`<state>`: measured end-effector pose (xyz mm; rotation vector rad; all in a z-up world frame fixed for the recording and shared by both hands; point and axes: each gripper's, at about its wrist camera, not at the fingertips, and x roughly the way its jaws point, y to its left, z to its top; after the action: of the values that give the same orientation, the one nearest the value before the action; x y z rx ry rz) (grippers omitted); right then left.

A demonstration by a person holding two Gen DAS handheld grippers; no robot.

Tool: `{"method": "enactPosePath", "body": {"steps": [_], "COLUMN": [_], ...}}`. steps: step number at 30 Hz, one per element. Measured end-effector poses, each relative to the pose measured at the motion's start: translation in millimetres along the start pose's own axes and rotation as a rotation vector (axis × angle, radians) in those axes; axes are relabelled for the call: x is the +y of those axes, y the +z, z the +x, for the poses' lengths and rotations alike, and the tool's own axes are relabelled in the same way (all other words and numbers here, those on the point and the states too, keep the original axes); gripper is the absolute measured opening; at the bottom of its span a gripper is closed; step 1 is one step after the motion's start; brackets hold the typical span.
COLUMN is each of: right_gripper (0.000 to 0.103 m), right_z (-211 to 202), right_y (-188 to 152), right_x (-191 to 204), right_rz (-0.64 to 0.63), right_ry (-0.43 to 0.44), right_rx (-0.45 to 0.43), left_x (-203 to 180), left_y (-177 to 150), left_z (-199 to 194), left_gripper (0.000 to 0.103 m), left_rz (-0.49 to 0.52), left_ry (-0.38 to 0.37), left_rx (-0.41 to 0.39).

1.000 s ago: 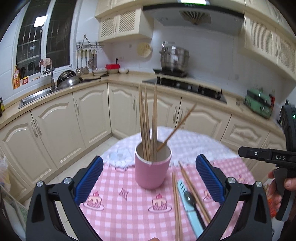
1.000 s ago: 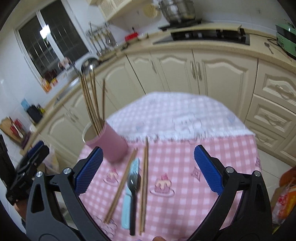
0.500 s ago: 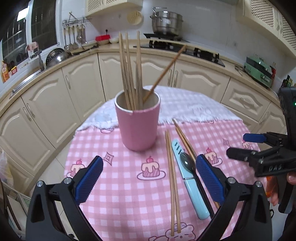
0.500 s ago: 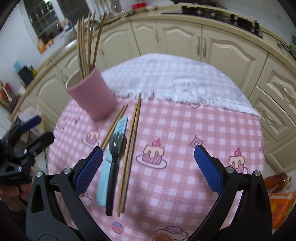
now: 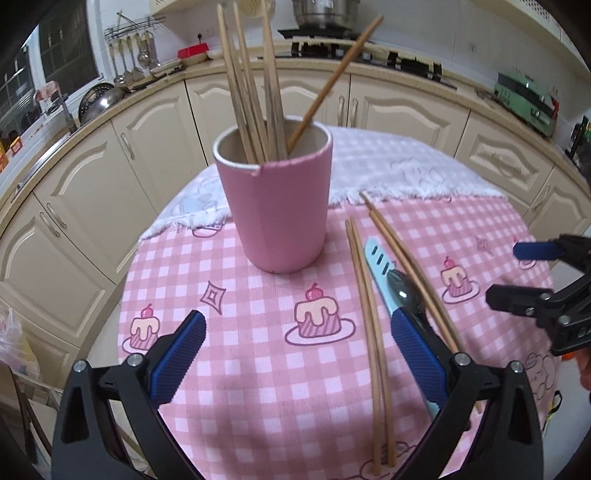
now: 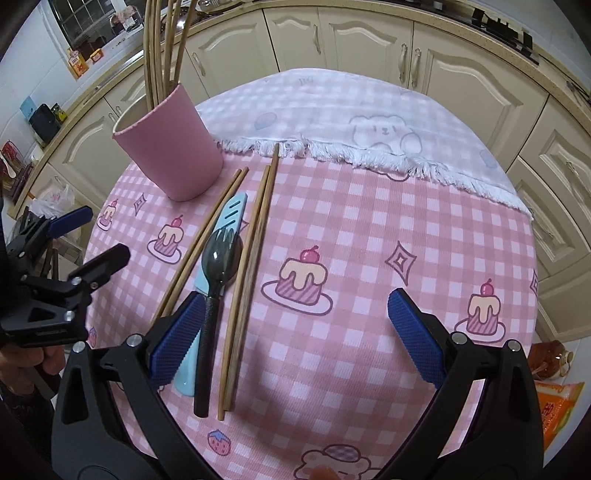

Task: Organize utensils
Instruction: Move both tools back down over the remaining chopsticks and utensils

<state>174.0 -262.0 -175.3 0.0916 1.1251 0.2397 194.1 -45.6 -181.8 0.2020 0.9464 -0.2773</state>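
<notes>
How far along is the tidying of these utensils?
Partly done. Several wooden chopsticks already stand in the pink cup. Nothing is in hand: the left gripper and right gripper are both open and empty. Left on the checked tablecloth: two chopstick pairs, a dark spork and a light blue knife.

A pink checked tablecloth (image 5: 258, 369) printed with cakes fills the lower half of both views, and a white fringed cloth (image 6: 332, 107) with a bear print lies over its far part. Cream cabinets (image 5: 399, 107) curve across the background. In the left wrist view, a rack of hanging ladles (image 5: 131, 55) sits upper left, a steel pot (image 5: 323, 11) on the hob at top centre, and a green appliance (image 5: 524, 99) upper right. In the right wrist view, an orange packet (image 6: 554, 406) lies at the lower right edge.
</notes>
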Motion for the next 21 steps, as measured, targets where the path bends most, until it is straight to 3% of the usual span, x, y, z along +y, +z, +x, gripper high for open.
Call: {"method": "enactPosePath", "body": {"steps": [13, 21], "right_gripper": [0.097, 0.097], "right_z": [8, 13], "right_y": [4, 7], "right_x": [-4, -5], "right_rz": [-0.012, -0.027], "right_ry": [-0.003, -0.008], "right_rx": [0.027, 0.04], "left_x": [-9, -16], "left_y": [7, 12], "left_z": [49, 62], "left_gripper": [0.098, 0.098], "left_rz": [0.068, 0.112], "left_ry": [0.008, 0.015], "left_rx": [0.152, 0.195]}}
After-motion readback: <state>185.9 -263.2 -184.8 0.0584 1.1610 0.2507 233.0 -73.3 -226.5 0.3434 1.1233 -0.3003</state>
